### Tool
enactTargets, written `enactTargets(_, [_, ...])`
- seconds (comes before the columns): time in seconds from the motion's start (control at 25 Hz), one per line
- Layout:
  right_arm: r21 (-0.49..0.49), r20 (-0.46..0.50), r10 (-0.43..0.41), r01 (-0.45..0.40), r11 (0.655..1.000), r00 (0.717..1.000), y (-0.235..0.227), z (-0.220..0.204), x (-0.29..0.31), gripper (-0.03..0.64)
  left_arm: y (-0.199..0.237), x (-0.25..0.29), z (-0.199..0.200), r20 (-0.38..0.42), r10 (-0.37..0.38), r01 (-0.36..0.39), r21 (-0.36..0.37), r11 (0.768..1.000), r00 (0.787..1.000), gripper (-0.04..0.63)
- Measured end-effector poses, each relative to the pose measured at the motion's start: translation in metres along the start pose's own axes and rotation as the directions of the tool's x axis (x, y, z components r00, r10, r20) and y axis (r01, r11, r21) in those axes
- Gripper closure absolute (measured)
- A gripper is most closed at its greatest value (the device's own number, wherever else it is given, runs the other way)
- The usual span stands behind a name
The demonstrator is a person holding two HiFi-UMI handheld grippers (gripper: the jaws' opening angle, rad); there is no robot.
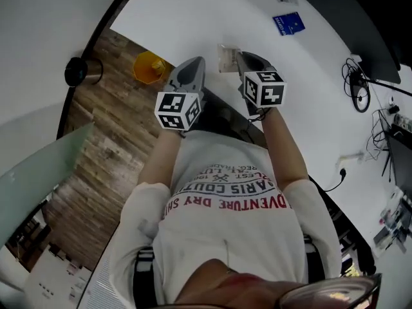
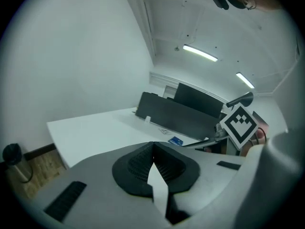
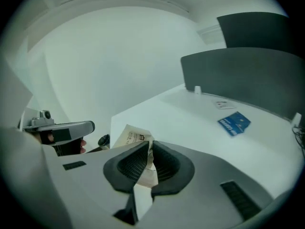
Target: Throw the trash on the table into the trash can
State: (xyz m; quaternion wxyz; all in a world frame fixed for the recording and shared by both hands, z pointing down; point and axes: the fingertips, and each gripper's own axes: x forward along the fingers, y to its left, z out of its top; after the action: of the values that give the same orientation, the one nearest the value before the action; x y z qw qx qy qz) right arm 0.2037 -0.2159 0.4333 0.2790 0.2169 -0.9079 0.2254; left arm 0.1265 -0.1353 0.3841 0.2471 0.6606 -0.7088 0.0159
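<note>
My right gripper (image 1: pixel 241 59) (image 3: pixel 149 150) is shut on a crumpled pale paper wrapper (image 3: pixel 129 136) (image 1: pixel 227 58), held just above the near edge of the white table (image 1: pixel 212 18). Part of the wrapper sticks out past the jaws to the left. My left gripper (image 1: pixel 193 66) (image 2: pixel 153 150) hangs beside it, shut with nothing between its pads. A yellow trash can (image 1: pixel 150 67) stands on the wooden floor below and to the left of the left gripper. Each gripper's marker cube (image 1: pixel 178 111) faces the head camera.
A blue card (image 1: pixel 290 23) (image 3: pixel 234 123) and a small clear packet (image 3: pixel 221 104) lie farther out on the table. Dark panels (image 2: pixel 178 113) stand along its far side. A black cylinder (image 1: pixel 80 71) stands on the floor by the wall. Cables (image 1: pixel 357 85) lie at the right.
</note>
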Motion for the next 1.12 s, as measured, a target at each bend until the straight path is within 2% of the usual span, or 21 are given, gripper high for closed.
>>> enactTargets(0.12, [-0.089,-0.048,0.115,-0.119,0.989,0.992,0.066,0.002,0.034,0.571,0.051,-0.045,-0.003,0.031,0.134,-0.132,-0.048,0.990,0.991,0.572])
enactTargets(0.24, [-0.160,-0.102,0.204,-0.219,0.963,0.974,0.133,0.001,0.069,0.571,0.106,-0.087,-0.008,0.046,0.238,-0.232,-0.095,0.968,0.970,0.572])
enactTargets(0.44, [-0.235,-0.199,0.303,-0.346,0.908,0.932,0.241,-0.003,0.140,0.571,0.206,-0.143,-0.027,0.027,0.366,-0.354,-0.199,0.914,0.930,0.572])
enactTargets(0.6, [-0.278,-0.306,0.335,-0.420,0.864,0.891,0.307,-0.033,0.202,0.570,0.281,-0.176,-0.048,0.003,0.444,-0.426,-0.271,0.863,0.896,0.572])
enactTargets(0.76, [-0.296,-0.391,0.304,-0.432,0.852,0.869,0.344,-0.075,0.269,0.569,0.348,-0.197,-0.088,-0.053,0.482,-0.468,-0.348,0.812,0.875,0.572])
enactTargets(0.84, [-0.291,-0.424,0.287,-0.430,0.855,0.859,0.352,-0.099,0.303,0.569,0.377,-0.202,-0.114,-0.088,0.497,-0.493,-0.360,0.792,0.863,0.572])
enactTargets(1.12, [-0.300,-0.504,0.199,-0.387,0.872,0.841,0.331,-0.204,0.438,0.569,0.457,-0.179,-0.238,-0.214,0.504,-0.546,-0.406,0.733,0.837,0.572])
